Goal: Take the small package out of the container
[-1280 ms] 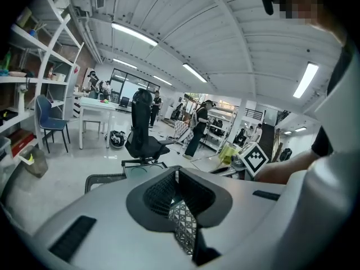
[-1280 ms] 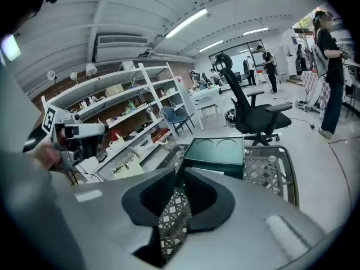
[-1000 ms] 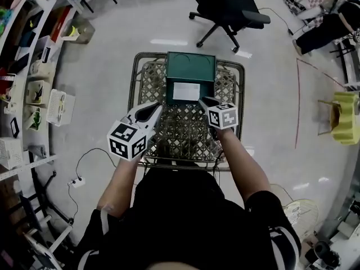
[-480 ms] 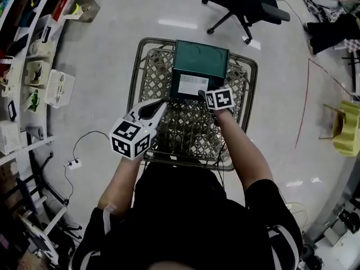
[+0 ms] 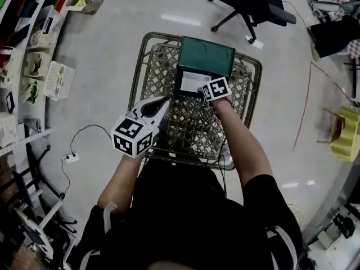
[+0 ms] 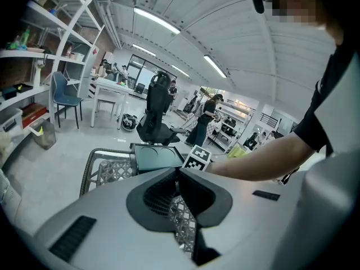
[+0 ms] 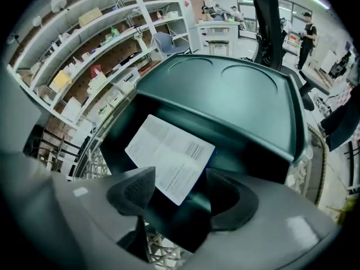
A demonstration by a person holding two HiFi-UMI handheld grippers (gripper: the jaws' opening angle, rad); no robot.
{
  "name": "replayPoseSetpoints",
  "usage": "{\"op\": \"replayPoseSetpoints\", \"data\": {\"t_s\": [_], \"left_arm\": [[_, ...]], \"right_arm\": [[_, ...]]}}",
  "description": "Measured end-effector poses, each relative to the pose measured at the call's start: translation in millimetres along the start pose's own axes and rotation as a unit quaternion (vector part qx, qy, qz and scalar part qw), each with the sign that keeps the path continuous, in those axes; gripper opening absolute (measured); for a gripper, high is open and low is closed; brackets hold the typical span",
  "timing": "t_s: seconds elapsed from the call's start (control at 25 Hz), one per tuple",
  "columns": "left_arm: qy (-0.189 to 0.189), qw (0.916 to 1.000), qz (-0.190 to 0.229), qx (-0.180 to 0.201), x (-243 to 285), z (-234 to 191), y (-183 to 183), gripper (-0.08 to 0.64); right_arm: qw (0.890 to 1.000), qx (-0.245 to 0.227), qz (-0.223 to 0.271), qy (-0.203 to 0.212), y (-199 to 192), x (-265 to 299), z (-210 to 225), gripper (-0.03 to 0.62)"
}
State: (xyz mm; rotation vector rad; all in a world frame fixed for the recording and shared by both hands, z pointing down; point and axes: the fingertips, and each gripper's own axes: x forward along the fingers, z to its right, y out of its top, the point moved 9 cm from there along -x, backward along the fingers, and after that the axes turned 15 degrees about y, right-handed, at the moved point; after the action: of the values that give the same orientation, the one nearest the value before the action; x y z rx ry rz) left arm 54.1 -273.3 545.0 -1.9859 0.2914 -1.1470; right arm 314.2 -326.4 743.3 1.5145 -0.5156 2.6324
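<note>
While the person is leaning over the lattice table (image 5: 185, 129), the right gripper (image 5: 202, 91) is pointing steeply down into the open mouth of the green container (image 5: 206, 54). Its jaws have just been opening and are standing wide apart, pads touching nothing. Only the near corner of the small package (image 7: 169, 153) is showing in the gap, just beyond the tips.

The package, a flat white piece with a printed label, is lying inside the container against its dark inner face, directly ahead of this claw. Its longer side is appearing to run across the mouth (the wide lens is making this uncertain).

The left gripper (image 5: 162, 104) is hovering over the table off to the left, well apart from the container, jaws together on nothing. The right hand is plainly the nearer. In my judgement the coming move is depending on the jaws straddling that near corner edge-on before closing.
</note>
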Motion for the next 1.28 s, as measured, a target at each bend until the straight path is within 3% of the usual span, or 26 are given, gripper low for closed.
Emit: {"op": "replayPoseSetpoints", "data": {"t_s": [0.12, 0.4, 0.76, 0.96, 1.28], "left_arm": [[0.005, 1.0000, -0.002, -0.006, -7, -6, -7, 0.023], [0.016, 0.9997, -0.001, -0.017, -26, -17, -18, 0.023], [0.010, 0.9998, 0.011, -0.010, -40, -20, -20, 0.023], [0.003, 0.9998, 0.021, -0.003, -48, -17, -16, 0.023], [0.002, 0.9995, 0.032, -0.008, -64, -17, -20, 0.023]], "right_arm": [[1.000, 0.003, -0.006, 0.019, 1, 11, -8, 0.287], [1.000, -0.007, 0.010, 0.022, 2, 13, -14, 0.277], [0.994, 0.030, 0.099, 0.043, -6, -6, -34, 0.241], [0.990, 0.025, 0.135, 0.045, -6, -19, -49, 0.227], [0.970, 0.052, 0.223, 0.083, 9, -41, -66, 0.202]]}}
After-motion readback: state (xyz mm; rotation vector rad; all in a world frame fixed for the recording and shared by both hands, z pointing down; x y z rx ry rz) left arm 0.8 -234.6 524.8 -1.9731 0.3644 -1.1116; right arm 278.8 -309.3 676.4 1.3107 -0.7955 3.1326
